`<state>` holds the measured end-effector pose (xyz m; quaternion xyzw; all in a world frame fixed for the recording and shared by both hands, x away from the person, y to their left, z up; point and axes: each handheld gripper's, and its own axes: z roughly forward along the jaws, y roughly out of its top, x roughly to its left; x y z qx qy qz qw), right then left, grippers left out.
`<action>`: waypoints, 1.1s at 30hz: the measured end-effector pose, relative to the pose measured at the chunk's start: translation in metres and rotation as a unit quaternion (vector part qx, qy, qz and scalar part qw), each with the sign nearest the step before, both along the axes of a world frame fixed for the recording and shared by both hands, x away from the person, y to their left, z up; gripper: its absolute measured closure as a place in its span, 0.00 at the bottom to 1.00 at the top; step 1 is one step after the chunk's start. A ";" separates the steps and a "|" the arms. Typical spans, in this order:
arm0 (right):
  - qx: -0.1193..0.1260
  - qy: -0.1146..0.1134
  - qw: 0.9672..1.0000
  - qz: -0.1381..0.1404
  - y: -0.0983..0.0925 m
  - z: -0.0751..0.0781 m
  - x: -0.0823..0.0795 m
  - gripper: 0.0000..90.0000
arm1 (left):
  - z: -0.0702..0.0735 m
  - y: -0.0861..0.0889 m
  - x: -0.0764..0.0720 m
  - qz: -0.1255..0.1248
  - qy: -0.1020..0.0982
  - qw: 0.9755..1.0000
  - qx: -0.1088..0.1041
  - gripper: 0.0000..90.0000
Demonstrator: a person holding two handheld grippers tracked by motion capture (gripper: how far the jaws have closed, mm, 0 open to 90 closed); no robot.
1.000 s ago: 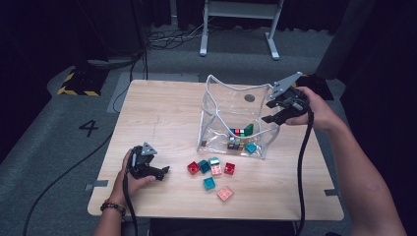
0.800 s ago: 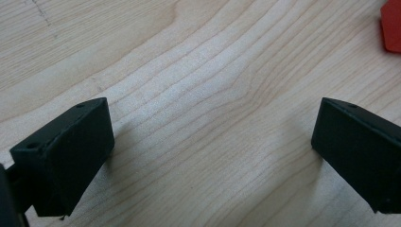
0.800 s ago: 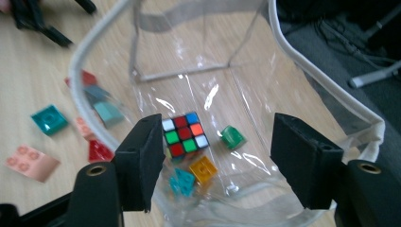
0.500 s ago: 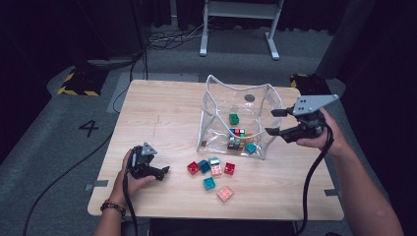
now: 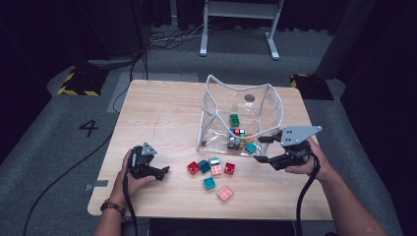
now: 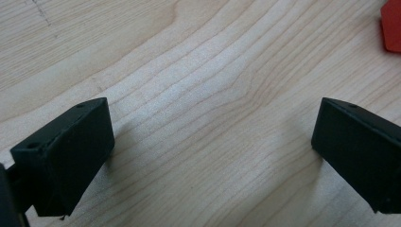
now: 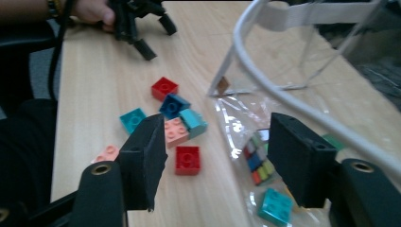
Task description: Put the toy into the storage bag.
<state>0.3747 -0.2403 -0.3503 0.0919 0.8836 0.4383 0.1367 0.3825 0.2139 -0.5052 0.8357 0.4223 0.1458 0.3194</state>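
A clear plastic bag [image 5: 219, 132] with a white rim stands open at the table's middle, holding a green brick [image 5: 234, 119], a teal brick [image 5: 251, 147] and small multi-coloured cubes [image 5: 237, 140]. Several loose bricks lie in front of it, among them a red one [image 5: 193, 168] and a pink one [image 5: 225, 193]. My right gripper [image 5: 262, 149] hovers at the bag's front right corner, pointing left; its jaws have just been closing a little but stand open with nothing between them [image 7: 215, 142]. My left gripper [image 5: 160, 173] rests open on bare wood [image 6: 213, 142].
The wooden table [image 5: 162, 113] has free room on its left half and behind the bag. A red brick [image 6: 391, 28] lies just ahead of the left gripper. The near table edge runs close under both hands. Cables trail off the front.
My right gripper has come down from above the bag's right rim and toward the front, to the bag's front right corner. The left gripper has not moved.
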 end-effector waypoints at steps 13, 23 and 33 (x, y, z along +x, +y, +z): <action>-0.021 0.029 0.999 0.003 0.026 -0.056 -0.001 0.46 | 0.000 0.000 0.000 0.000 0.000 1.000 0.000 0.00; -0.033 0.036 0.999 -0.010 0.044 -0.096 0.009 0.43 | 0.000 0.000 0.000 0.000 0.000 1.000 0.000 0.00; -0.031 0.088 0.996 -0.009 0.057 -0.127 0.022 0.40 | 0.000 0.000 0.000 0.000 0.000 1.000 0.000 0.00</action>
